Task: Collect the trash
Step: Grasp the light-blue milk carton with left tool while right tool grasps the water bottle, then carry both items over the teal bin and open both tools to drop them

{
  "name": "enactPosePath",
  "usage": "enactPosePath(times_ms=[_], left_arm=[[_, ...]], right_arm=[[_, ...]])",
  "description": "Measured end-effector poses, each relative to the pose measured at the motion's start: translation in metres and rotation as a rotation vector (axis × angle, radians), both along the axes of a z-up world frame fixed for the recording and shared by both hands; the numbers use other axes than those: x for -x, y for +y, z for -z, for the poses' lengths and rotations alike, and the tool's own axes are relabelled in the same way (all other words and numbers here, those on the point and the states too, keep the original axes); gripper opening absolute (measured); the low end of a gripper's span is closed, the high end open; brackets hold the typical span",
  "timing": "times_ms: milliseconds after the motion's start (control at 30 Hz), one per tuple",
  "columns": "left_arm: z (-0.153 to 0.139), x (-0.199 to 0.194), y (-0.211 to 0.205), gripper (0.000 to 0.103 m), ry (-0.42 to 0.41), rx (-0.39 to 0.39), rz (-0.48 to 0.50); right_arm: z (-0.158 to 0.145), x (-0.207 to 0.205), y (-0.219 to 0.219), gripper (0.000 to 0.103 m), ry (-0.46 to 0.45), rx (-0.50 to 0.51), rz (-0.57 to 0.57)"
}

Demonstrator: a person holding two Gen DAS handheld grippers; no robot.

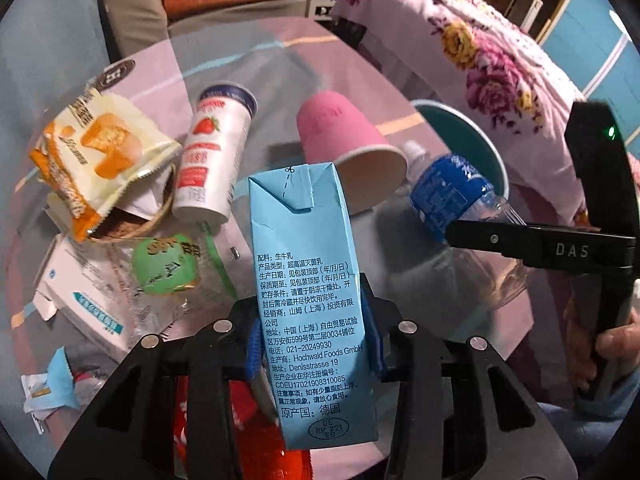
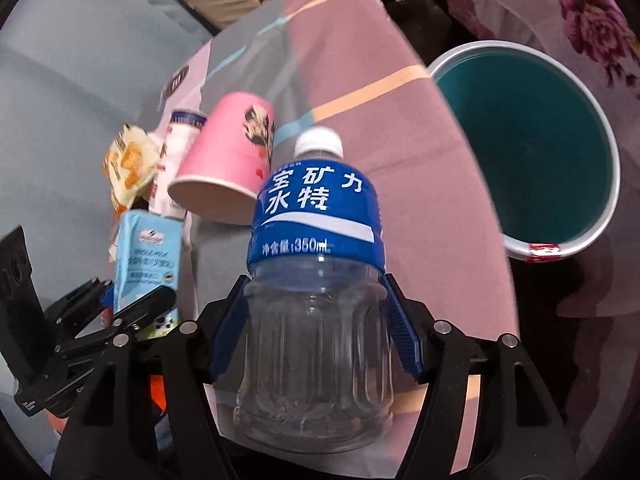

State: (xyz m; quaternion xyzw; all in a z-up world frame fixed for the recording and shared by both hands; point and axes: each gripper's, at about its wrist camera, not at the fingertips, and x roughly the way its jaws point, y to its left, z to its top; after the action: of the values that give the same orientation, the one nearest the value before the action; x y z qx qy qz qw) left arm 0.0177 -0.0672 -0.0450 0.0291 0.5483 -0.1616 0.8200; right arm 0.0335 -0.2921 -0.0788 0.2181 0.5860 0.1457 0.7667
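A light blue milk carton (image 1: 308, 264) stands upright between the blue pads of my left gripper (image 1: 316, 348), which is shut on its lower half. My right gripper (image 2: 316, 320) is shut on a clear water bottle (image 2: 316, 280) with a blue label and white cap. In the right wrist view the left gripper (image 2: 132, 292) and its carton (image 2: 146, 252) show at the lower left. In the left wrist view the bottle (image 1: 448, 192) shows at the right. A teal bin (image 2: 532, 148) with a white rim stands past the table's right edge.
On the table lie a pink paper cup (image 1: 344, 136) on its side, a strawberry drink bottle (image 1: 212, 152), an orange snack wrapper (image 1: 100, 152), a green packet (image 1: 166, 264) and a white box (image 1: 80, 300). A floral blanket (image 1: 500, 64) lies behind the bin (image 1: 460, 128).
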Motion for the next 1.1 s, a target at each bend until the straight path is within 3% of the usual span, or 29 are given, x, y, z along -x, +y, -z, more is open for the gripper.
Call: enactPosePath(times_ms=[200,433,600,833,1100], left_arm=[[-0.037,-0.001,-0.008,0.041,-0.076,0.034,0.005],[-0.057,-0.022,-0.027,0.04,-0.116,0.039,0.016],[-0.064,-0.04,-0.065,0.04,-0.137,0.049,0.094],[-0.033,-0.075,-0.153,0.041,-0.072,0.051,0.24],[0.02,-0.106,-0.217,0.041,0.013,0.046,0.304]], right_arm=[[-0.015,0.005,-0.022,0.062,-0.044,-0.043,0.039],[-0.031,0.006,-0.045,0.062,-0.095,-0.075,0.082],[-0.05,0.004,-0.089,0.062,-0.153,-0.032,0.202],[-0.048,-0.004,-0.154,0.062,-0.141,0.035,0.346],[-0.018,-0.015,-0.19,0.062,-0.056,0.074,0.394]])
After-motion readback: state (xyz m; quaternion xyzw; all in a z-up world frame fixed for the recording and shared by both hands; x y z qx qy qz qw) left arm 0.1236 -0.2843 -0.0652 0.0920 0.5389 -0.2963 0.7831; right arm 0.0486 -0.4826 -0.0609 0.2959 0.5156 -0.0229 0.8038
